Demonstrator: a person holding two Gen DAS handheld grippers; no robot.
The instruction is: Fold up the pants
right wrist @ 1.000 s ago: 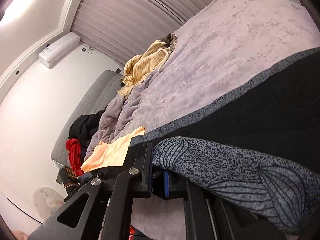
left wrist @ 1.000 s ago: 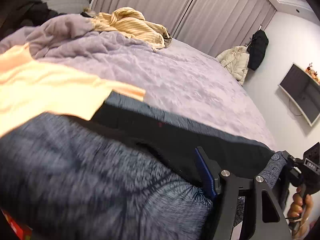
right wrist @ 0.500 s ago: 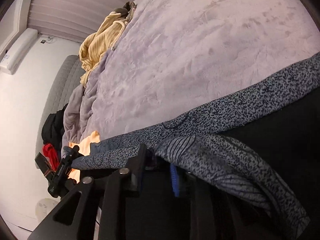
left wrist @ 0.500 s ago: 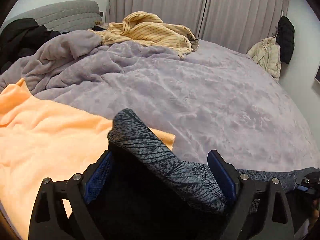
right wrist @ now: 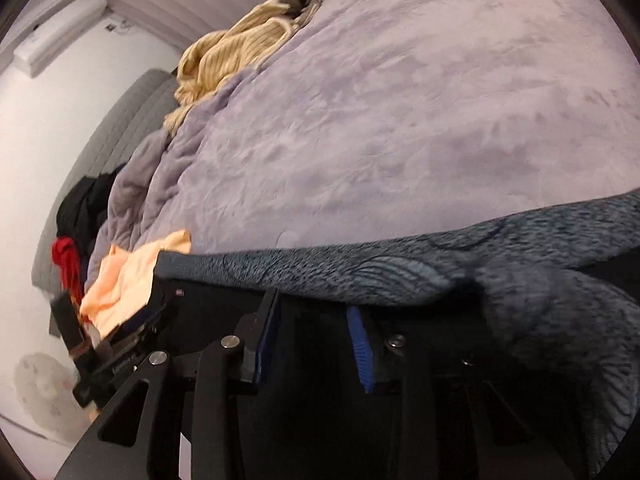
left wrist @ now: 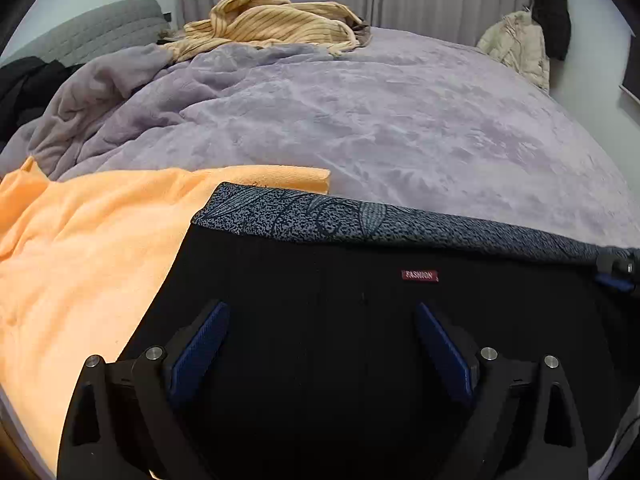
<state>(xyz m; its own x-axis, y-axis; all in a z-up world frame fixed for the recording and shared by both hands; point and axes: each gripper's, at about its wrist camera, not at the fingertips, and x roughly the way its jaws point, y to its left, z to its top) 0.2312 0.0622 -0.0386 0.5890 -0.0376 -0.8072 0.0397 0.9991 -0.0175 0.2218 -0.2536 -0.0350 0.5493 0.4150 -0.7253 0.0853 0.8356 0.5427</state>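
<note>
The pants (left wrist: 340,320) are black inside with a grey-blue leaf-patterned waistband (left wrist: 360,220) and a red "FASHION" label. They lie flat on the purple blanket, waistband away from me. My left gripper (left wrist: 320,344) is open and empty, its blue pads spread wide over the black fabric. In the right wrist view the pants (right wrist: 360,276) show as a patterned band. My right gripper (right wrist: 316,340) is open, its jaws apart just below that band; a patterned fold (right wrist: 560,320) lies to its right. The right gripper also shows in the left wrist view (left wrist: 616,272) at the waistband's right end.
A purple blanket (left wrist: 380,120) covers the bed. An orange garment (left wrist: 80,260) lies left of the pants, partly under them. A yellow striped garment (left wrist: 272,20) lies at the far side. Black and red clothes (right wrist: 76,232) sit by the grey headboard. Jackets (left wrist: 520,48) hang at right.
Both grippers held the pants' waistband lifted; they have laid it down flat on the bed. The left gripper has let go and opened wide. The right gripper's jaws have opened too.
</note>
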